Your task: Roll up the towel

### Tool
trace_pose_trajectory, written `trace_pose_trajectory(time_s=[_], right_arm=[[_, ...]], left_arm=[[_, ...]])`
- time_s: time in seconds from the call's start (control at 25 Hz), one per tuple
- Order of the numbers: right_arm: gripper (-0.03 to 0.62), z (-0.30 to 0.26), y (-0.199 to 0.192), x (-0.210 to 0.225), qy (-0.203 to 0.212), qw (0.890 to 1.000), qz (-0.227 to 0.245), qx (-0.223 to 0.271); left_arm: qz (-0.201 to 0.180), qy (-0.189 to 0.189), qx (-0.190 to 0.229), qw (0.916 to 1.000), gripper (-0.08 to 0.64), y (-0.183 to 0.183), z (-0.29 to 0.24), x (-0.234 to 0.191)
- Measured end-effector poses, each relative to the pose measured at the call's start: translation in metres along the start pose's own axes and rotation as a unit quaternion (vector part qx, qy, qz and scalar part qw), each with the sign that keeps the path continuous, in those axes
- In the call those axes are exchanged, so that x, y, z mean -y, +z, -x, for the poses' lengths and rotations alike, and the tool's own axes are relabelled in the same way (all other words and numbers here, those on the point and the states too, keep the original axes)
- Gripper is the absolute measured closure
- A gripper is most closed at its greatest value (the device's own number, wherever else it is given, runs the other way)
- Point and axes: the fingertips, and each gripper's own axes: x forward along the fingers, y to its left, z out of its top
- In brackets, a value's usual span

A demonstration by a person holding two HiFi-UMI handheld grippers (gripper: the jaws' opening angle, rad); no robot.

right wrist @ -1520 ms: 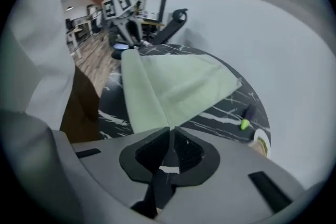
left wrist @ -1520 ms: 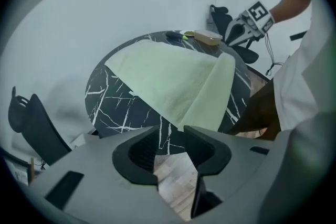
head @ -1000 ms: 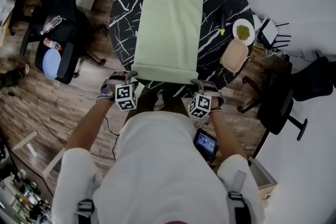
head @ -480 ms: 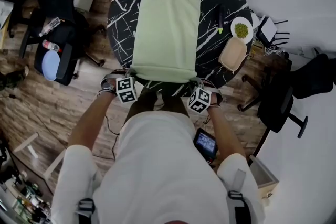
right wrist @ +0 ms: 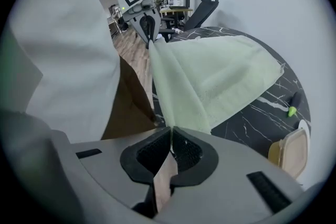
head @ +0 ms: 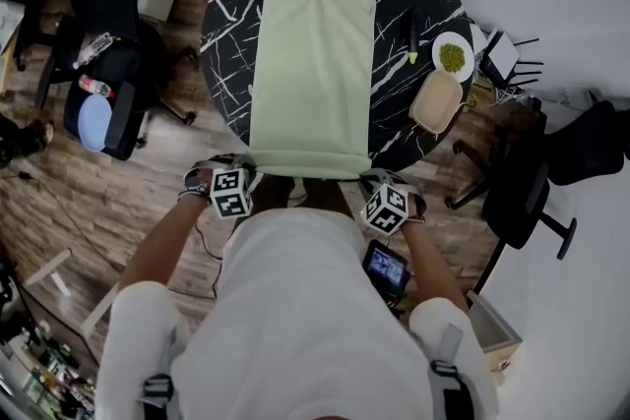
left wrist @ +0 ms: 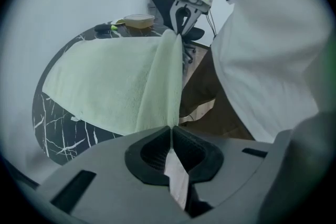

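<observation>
Your left claw (left wrist: 171, 131) and right claw (right wrist: 171, 131) are closing, each pinching a lower corner of the pale green terry towel (head: 313, 74). The towel lies lengthwise on the round black marble-veined bench (head: 226, 25), its lower edge taut at the rim. Bare bench flanks its left edge; a beige tub (head: 439, 102) sits right.

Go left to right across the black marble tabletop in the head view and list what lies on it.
In order: pale green terry towel → dark pen with a green tip → small white plate of green food.
</observation>
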Motion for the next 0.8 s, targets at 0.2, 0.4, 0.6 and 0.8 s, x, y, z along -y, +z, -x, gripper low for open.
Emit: trace_pose_trajectory(time_s=[0.2,0.4,0.6,0.8], right_arm=[[0.586,0.027,0.016,0.017,0.019,0.996,-0.068,0.055],[0.586,0.015,0.026,0.057,0.021,0.994,-0.097,0.055],[0.586,-0.002,0.033,0.088,0.005,0.990,-0.132,0.047],[0.586,-0.016,0.032,0.109,-0.024,0.986,-0.163,0.038]], left_arm=[[0.075,-0.033,0.019,0.9964,0.548,0.004,0.020,-0.013],[0.107,-0.042,-0.002,0.9934,0.548,0.004,0.014,-0.053],[0.127,-0.020,-0.007,0.9917,0.548,0.010,0.002,-0.092],[0.158,0.003,-0.023,0.9871,0.546,0.008,-0.009,-0.111]])
